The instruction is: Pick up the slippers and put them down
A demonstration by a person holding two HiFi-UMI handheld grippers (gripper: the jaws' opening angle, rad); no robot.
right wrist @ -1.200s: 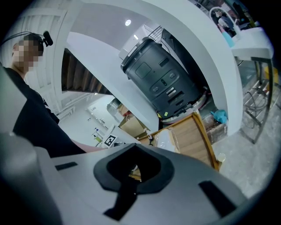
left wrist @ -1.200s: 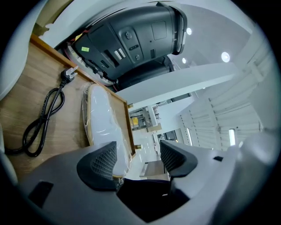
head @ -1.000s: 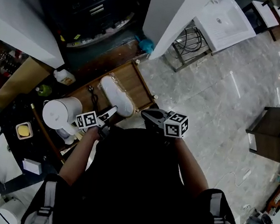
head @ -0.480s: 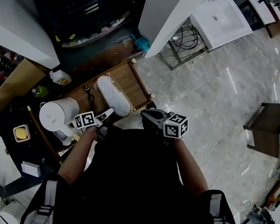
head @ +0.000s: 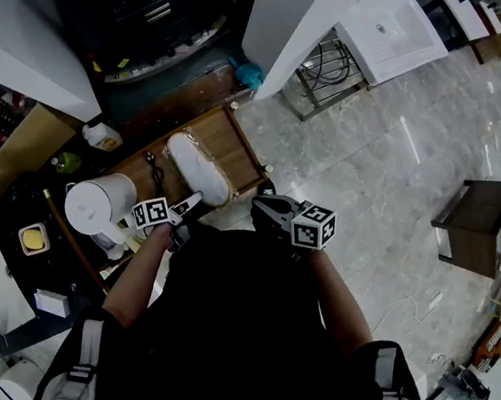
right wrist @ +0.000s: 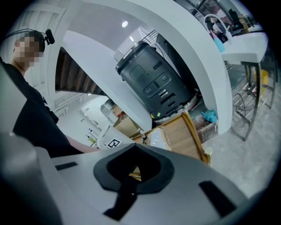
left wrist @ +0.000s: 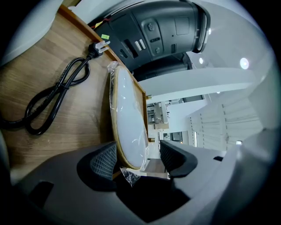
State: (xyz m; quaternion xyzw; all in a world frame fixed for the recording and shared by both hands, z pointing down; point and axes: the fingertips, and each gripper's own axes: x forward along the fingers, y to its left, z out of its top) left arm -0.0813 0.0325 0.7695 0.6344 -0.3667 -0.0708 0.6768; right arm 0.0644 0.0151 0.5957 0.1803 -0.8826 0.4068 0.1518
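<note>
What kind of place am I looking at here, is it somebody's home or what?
Probably a home-style indoor room, possibly a mock-up flat or a test space; I cannot be sure. Three things suggest living quarters rather than a workshop: the glossy grey tiled floor, the white washbasin unit, and the white kettle-like jug.

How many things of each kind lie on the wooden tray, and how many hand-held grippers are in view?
On the wooden tray:
Plastic-wrapped white slipper pack: 1
Black power cord: 1
Hand-held grippers: 2, the left hand-held gripper and the right hand-held gripper
Total: 4
</note>
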